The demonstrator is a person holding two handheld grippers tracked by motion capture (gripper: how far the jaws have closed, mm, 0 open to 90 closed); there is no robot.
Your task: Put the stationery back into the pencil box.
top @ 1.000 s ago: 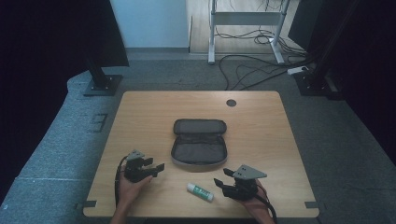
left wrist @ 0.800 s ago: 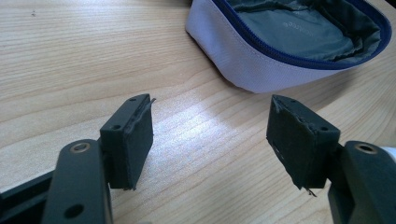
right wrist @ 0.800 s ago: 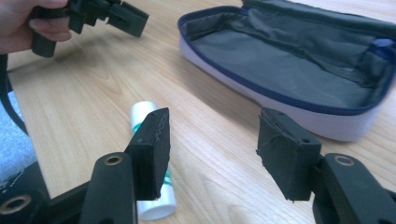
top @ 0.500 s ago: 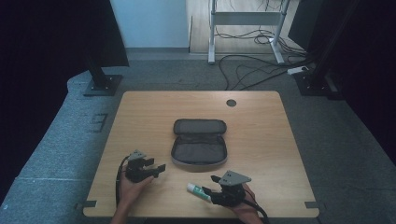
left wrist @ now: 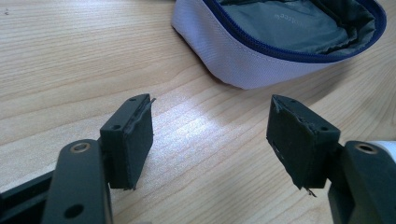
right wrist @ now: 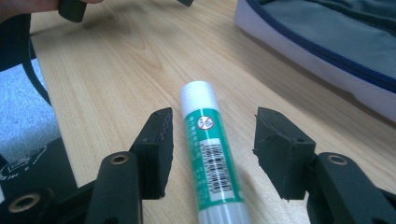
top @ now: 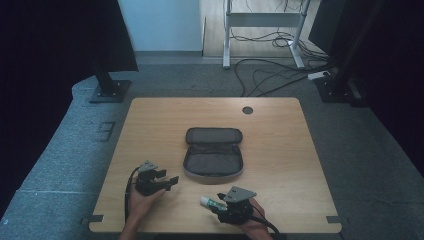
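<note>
The right gripper [right wrist: 212,156] is down low over the wooden table [top: 300,150], and its two black jaws are spread wide apart. A glue stick [right wrist: 210,154] lies flat on the table right between the right gripper's fingers [right wrist: 156,151]. The stick is green with a white cap, and the cap points away from the fingers. It has a white label with black lines on it. Neither finger touches the stick; there is a little wood showing on each side, and the stick lies a bit nearer to the finger on the left of that view. Past the fingertips, off to one side, sits a pouch [right wrist: 327,51] with a blue zipper, lying open with its grey inside showing. In the high view the glue stick [top: 210,202] pokes out from under the right gripper [top: 227,206] near the front edge of the table. The left gripper [left wrist: 212,135] is also let go, with its jaws far apart and nothing but bare wood between them. The same pouch [left wrist: 280,42] sits just past the left gripper's fingers [left wrist: 133,140], apart from them. In the high view the left gripper [top: 167,181] rests in a hand [top: 142,200], beside the pouch [top: 213,152].
</note>
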